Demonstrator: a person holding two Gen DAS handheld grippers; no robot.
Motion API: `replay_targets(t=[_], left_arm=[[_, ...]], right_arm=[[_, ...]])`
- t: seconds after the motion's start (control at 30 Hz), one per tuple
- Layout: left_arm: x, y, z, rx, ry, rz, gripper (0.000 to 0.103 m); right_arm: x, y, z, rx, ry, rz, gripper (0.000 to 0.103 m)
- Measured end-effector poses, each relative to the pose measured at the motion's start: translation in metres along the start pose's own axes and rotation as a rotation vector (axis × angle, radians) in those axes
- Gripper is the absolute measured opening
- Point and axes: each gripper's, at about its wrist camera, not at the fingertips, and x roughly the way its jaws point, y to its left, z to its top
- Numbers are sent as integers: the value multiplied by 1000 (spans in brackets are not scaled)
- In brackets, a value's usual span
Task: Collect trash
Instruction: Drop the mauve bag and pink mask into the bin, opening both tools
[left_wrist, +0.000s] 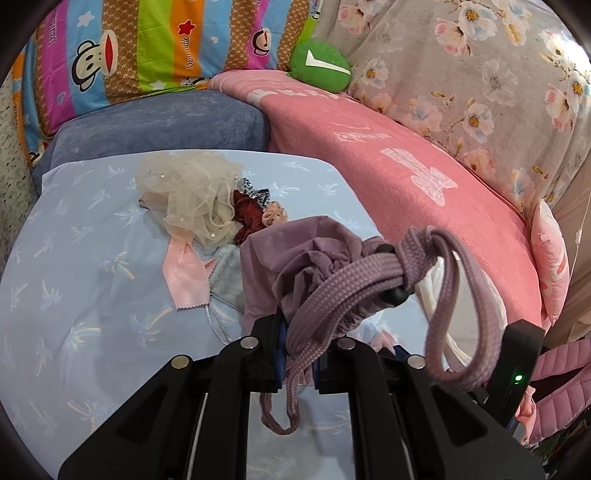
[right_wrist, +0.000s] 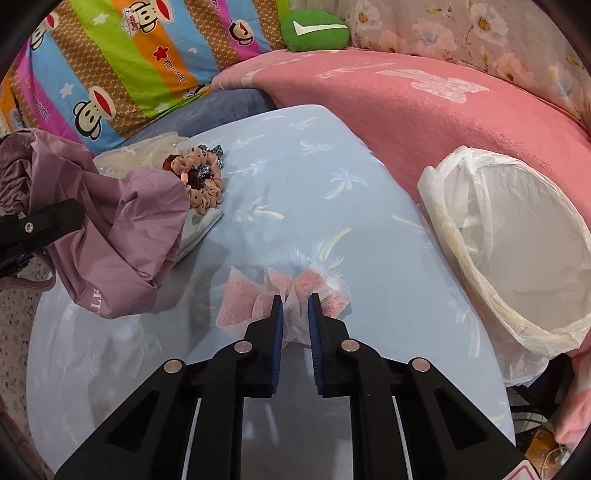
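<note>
My left gripper (left_wrist: 297, 343) is shut on the mauve cord and gathered mouth of a purple drawstring bag (left_wrist: 295, 254), held above the light blue table (left_wrist: 92, 295); the bag also shows at the left of the right wrist view (right_wrist: 122, 236). My right gripper (right_wrist: 295, 306) is closed around a crumpled pink-and-white tissue wrapper (right_wrist: 258, 295) lying on the table (right_wrist: 332, 184). A bin lined with a white plastic bag (right_wrist: 517, 236) stands open at the table's right edge.
A heap of beige tulle (left_wrist: 192, 199), a pink ribbon (left_wrist: 184, 273) and scrunchies (right_wrist: 203, 181) lies at the table's far left. A pink blanket (left_wrist: 406, 166), a blue cushion (left_wrist: 159, 122), a striped pillow (left_wrist: 129, 48) and a green plush (left_wrist: 321, 64) surround the table.
</note>
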Motion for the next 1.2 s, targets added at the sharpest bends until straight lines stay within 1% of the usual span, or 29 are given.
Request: replay_targets(t=[0.13, 0.33, 0.67, 0.93, 1.2], left_arm=[[-1, -13, 3, 19, -2, -17, 10], [-4, -43, 12, 72, -19, -56, 10], [7, -113, 27, 176, -14, -160, 10], [32, -171, 28, 260, 26, -235, 11], [56, -204, 26, 281, 75, -292, 11]], right_arm=[[-24, -12, 8, 28, -52, 6, 12], [-60, -39, 23, 78, -128, 4, 12], [-105, -103, 46, 155, -230, -44, 12], [-120, -153, 58, 208, -265, -104, 12], [-116, -190, 61, 254, -258, -141, 14]])
